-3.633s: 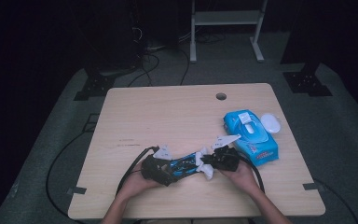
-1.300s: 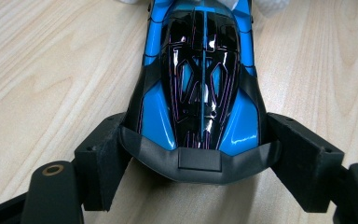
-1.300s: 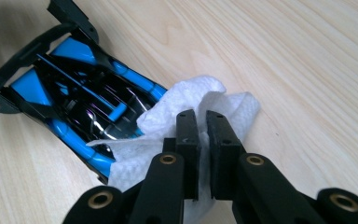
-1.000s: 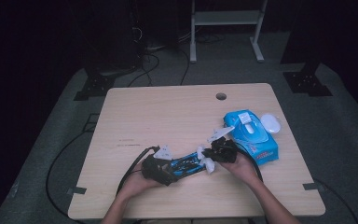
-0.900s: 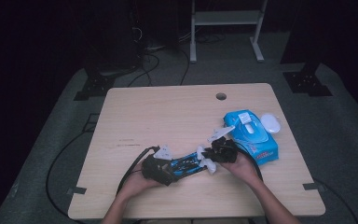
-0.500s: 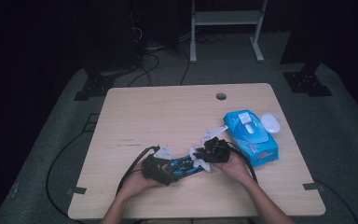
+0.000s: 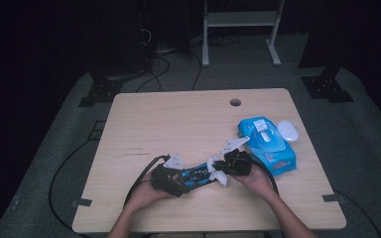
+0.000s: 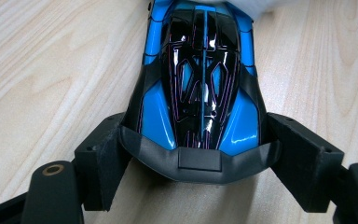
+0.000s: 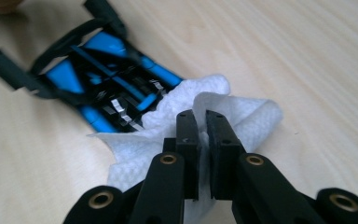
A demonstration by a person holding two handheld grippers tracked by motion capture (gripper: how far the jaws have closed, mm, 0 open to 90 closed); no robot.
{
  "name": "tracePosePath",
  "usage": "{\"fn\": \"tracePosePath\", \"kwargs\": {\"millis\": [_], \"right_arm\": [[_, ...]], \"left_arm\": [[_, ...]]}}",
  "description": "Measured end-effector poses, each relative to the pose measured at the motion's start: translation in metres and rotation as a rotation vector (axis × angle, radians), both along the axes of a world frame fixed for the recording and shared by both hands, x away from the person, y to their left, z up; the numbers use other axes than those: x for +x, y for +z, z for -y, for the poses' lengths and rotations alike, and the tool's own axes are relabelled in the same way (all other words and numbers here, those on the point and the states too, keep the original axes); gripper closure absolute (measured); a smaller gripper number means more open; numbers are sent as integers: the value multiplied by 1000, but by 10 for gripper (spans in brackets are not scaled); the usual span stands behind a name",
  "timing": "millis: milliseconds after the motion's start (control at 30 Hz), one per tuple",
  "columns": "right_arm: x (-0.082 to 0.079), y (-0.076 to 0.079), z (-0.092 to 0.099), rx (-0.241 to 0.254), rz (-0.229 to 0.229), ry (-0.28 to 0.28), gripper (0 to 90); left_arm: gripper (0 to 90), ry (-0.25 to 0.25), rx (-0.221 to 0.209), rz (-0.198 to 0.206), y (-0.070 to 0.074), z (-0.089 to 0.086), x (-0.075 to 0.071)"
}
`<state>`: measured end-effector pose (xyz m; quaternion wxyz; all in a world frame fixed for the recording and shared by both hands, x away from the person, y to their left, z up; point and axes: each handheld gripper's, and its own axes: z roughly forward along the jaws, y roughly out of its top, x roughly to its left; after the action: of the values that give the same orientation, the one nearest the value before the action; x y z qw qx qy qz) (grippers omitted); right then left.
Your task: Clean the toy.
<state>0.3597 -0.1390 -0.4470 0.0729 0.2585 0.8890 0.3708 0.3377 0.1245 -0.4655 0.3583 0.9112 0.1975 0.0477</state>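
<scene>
With the left gripper [image 8: 200, 163] pinching the toy car [image 8: 200, 88] steady, the right gripper [image 9: 203, 126], clamped on the wipe [image 9: 242, 116], should rub lightly along its bodywork

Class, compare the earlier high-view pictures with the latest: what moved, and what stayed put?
The right gripper, jaws shut on the white wipe, slid left along the toy car towards the left gripper. The left gripper, car and blue wipe pack stayed where they were.

We see glossy plastic toy car [image 8: 200, 88], soft embossed paper wipe [image 9: 168, 121], matt black jaws, pale smooth wood-grain table [image 7: 178, 119].
</scene>
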Motion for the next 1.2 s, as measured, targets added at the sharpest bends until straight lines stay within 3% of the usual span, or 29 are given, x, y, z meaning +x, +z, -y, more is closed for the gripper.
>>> {"fn": "tracePosePath", "kwargs": {"millis": [167, 233, 433, 600, 833, 1000, 1100, 1200], "right_arm": [[-4, -1, 12, -23, -29, 11, 842], [-5, -2, 16, -4, -35, 4, 842], [-9, -2, 12, 24, -33, 24, 843], [-6, -4, 18, 22, -49, -5, 843], [-4, -2, 0, 27, -29, 23, 843], [5, -6, 14, 49, -55, -22, 843], [2, -4, 17, 14, -40, -21, 843], [-2, -2, 17, 28, -44, -8, 844]], "left_arm": [[243, -2, 4, 3, 0, 0, 0], [243, 1, 1, 3, 0, 0, 0], [243, -1, 2, 3, 0, 0, 0], [243, -3, 2, 2, 0, 0, 0], [243, -2, 2, 1, 0, 0, 0], [243, -7, 5, 6, 0, 0, 1], [243, -10, 6, 6, 0, 0, 1], [243, -7, 3, 5, 0, 0, 1]]}}
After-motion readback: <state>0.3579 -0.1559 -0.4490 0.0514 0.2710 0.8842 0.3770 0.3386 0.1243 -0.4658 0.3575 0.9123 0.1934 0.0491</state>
